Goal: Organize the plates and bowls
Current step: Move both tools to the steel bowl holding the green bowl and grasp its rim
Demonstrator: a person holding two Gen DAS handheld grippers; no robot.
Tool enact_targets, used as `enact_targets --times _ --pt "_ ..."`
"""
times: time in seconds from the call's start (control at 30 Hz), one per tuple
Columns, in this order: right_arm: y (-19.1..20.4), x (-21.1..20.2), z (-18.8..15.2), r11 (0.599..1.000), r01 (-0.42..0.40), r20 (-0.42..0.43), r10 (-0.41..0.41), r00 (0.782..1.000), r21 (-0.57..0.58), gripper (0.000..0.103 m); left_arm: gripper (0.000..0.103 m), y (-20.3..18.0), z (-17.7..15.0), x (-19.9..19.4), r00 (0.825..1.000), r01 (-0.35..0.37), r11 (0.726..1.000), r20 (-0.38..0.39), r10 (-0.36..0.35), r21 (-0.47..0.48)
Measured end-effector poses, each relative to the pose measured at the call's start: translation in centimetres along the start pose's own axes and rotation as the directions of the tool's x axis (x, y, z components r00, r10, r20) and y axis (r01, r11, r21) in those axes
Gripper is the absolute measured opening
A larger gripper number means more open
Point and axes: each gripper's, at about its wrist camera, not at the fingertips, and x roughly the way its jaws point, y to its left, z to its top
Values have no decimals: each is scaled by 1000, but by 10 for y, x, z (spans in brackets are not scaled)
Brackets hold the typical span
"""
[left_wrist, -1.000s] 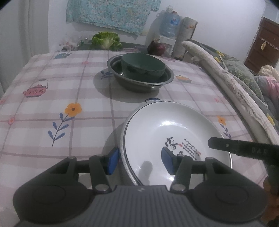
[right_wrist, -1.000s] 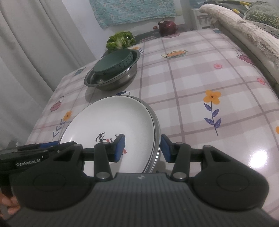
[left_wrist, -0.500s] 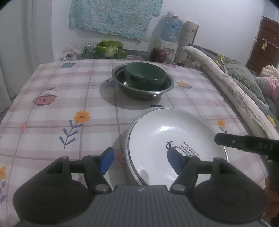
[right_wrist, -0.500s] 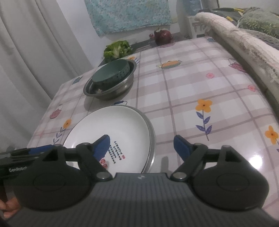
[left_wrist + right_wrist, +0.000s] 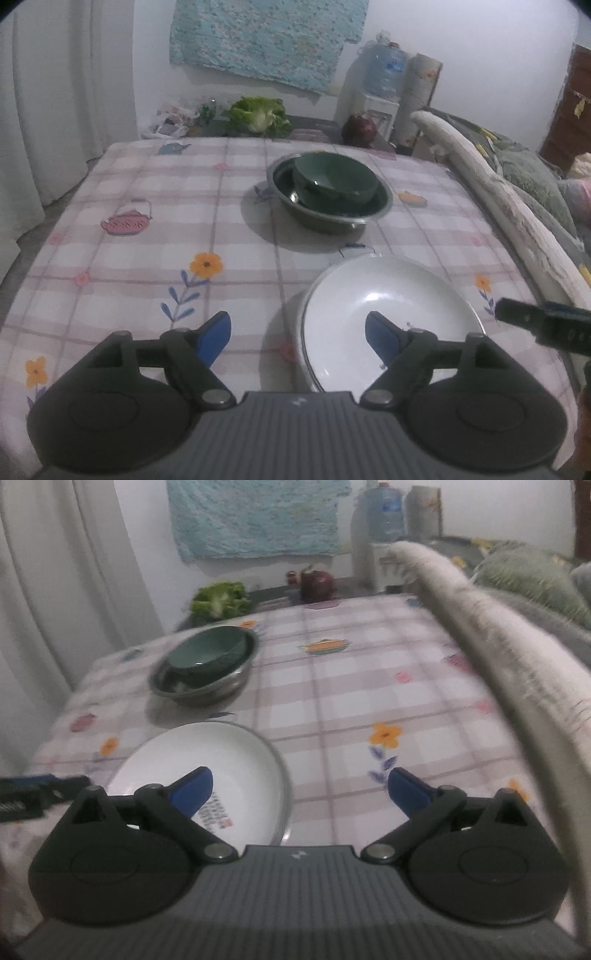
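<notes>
On the checked, flower-printed worktop, a white round ceramic plate with dark lettering is sitting on top of a metal-rimmed plate whose edge is peeking out beneath it, near the front. Further back, a dark green ceramic bowl is nesting inside a wide steel basin, well apart from the plates.

The left tongs are hanging released and empty, 1 blue pad over the white plate and the other over bare cloth. The right tongs are likewise spread wide and grasping nothing, straddling the plate's right edge from above.

The sorting is looking largely settled: 2 plates stacked, 2 bowls nested. The risks from here are lying in any further handling. A glazed rim pinched by narrow pads could be slipping out, and the top plate could be sliding off the one beneath if nudged sideways. The green bowl is sitting tilted in the basin, so a bump might be rocking it. The cloth could also be dragging under a pushed dish.
</notes>
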Motion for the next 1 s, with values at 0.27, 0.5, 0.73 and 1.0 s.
enact_targets --times 0.27,0.5,0.73,1.0 --pt "6 -13 14 990 129 68 -125 990 -59 102 87 6 21 -8 998 -39 999 46 39 9" --pt "12 -25 33 969 158 160 -129 979 -191 102 89 11 41 -5 995 -70 997 69 69 11" --pt "15 -34 67 972 60 191 -16 981 -227 102 90 12 67 -1 990 -111 993 87 108 34" --pt "12 -19 110 982 -127 151 148 977 -138 102 91 16 90 11 987 -140 990 89 137 31"
